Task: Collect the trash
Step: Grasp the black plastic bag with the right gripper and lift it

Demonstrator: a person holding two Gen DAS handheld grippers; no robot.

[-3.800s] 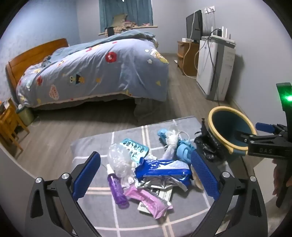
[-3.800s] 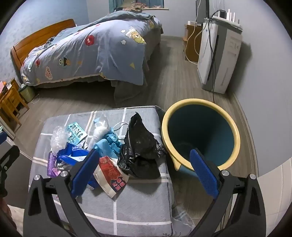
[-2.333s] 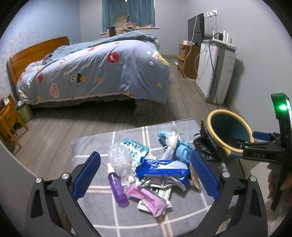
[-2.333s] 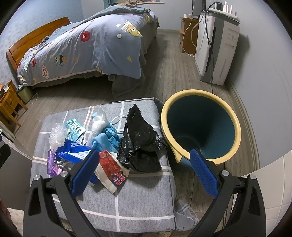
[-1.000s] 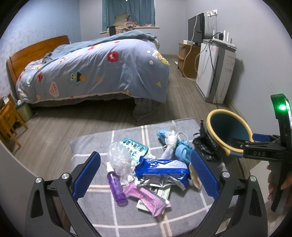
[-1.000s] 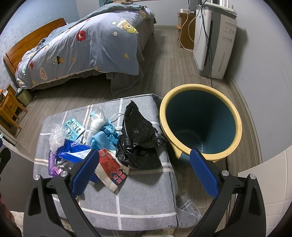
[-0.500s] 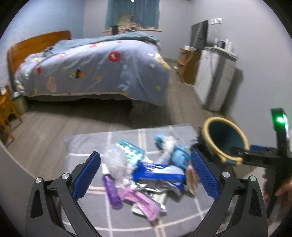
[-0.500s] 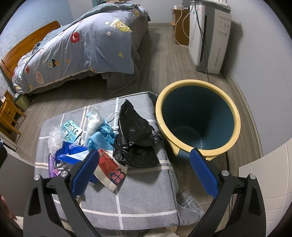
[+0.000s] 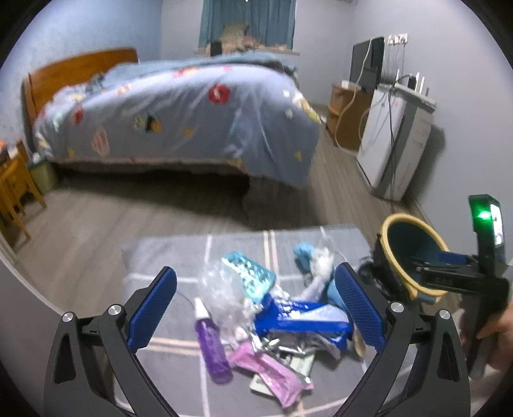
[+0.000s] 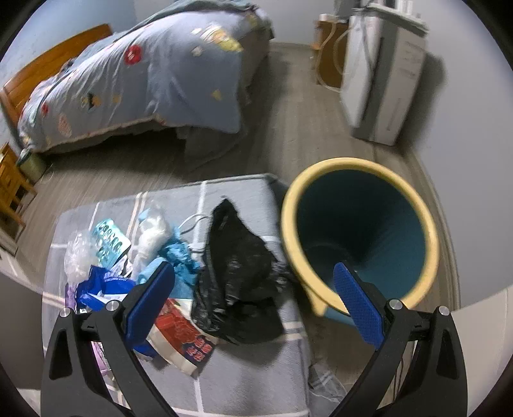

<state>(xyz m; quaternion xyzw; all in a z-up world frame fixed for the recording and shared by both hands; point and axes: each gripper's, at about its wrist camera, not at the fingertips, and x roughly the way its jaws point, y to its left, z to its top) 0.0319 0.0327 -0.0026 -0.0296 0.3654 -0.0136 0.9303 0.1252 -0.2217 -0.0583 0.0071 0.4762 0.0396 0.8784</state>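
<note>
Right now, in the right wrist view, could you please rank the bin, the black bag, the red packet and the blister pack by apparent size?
1. bin
2. black bag
3. red packet
4. blister pack

The packet lies nearer the camera and partly behind a finger, so the last two are uncertain.

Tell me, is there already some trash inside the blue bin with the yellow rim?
No, the bin shows only its bare blue inside, while the black bag and the wrappers lie on the grey cushion beside it.

A home bedroom: a wooden-framed bed under a blue cartoon-print duvet, teal window curtains, grey wood-plank floor.
</note>
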